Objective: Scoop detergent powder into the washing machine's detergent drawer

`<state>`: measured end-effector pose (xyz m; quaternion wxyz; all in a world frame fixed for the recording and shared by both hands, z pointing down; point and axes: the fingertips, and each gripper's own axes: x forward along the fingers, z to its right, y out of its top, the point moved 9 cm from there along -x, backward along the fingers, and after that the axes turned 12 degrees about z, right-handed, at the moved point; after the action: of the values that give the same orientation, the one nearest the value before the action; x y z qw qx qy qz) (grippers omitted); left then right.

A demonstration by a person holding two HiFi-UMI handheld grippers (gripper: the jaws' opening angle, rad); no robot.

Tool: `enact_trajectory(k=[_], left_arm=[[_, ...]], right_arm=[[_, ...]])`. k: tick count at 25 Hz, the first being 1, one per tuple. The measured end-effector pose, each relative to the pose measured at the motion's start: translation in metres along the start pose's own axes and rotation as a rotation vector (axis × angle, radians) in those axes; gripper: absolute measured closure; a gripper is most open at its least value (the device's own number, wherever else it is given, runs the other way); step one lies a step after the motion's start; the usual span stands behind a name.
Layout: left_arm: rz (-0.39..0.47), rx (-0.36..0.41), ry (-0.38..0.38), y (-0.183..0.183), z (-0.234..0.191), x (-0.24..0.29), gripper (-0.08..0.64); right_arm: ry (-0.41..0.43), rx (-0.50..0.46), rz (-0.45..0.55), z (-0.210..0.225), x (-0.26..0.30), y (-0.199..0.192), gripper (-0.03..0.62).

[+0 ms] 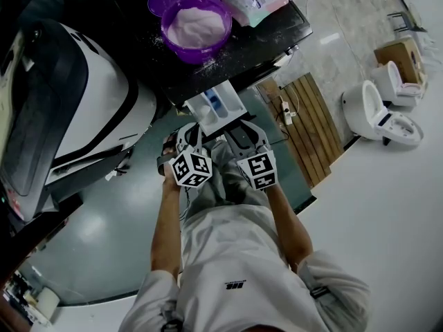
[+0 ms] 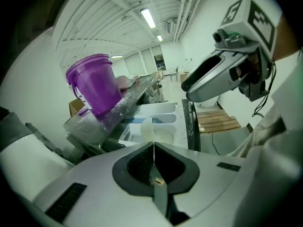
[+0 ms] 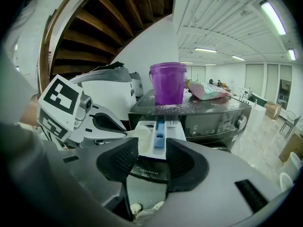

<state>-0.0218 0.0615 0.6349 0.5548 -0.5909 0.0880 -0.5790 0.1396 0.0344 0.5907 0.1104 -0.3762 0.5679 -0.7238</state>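
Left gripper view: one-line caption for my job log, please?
Left gripper shut on a white scoop at the open detergent drawer; purple bucket on the washer top.

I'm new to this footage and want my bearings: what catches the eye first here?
A purple bucket full of pale powder stands on the washing machine. Below it the detergent drawer is pulled open, and the left gripper is shut on a white scoop near its front.

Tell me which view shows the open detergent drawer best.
The head view: the detergent drawer is seen from above, with its compartments visible. The right gripper view shows only its front, end-on. The left gripper view shows it obliquely and lower in the picture.
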Motion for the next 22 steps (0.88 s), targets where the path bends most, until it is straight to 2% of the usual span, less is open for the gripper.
enact_trajectory(k=[9,14,19,22], left_arm=[[-0.017,0.009,-0.023,-0.0001,0.0015,0.0010,0.543],[-0.041,0.055,-0.039,0.0002,0.0021,0.0010,0.543],[-0.030,0.010,-0.085,0.0033,0.0001,-0.0001,0.543],[-0.001,-0.043,-0.075,0.0057,-0.0015,-0.0041,0.543]], right_arm=[[-0.005,-0.004,0.002,-0.0014,-0.0010,0.0016,0.411],[-0.009,-0.007,0.000,-0.0018,-0.0024,0.0012,0.411],[-0.010,-0.014,0.001,-0.0025,-0.0038,0.0030,0.411],[-0.011,-0.019,0.000,-0.0027,-0.0054,0.0044,0.410]])
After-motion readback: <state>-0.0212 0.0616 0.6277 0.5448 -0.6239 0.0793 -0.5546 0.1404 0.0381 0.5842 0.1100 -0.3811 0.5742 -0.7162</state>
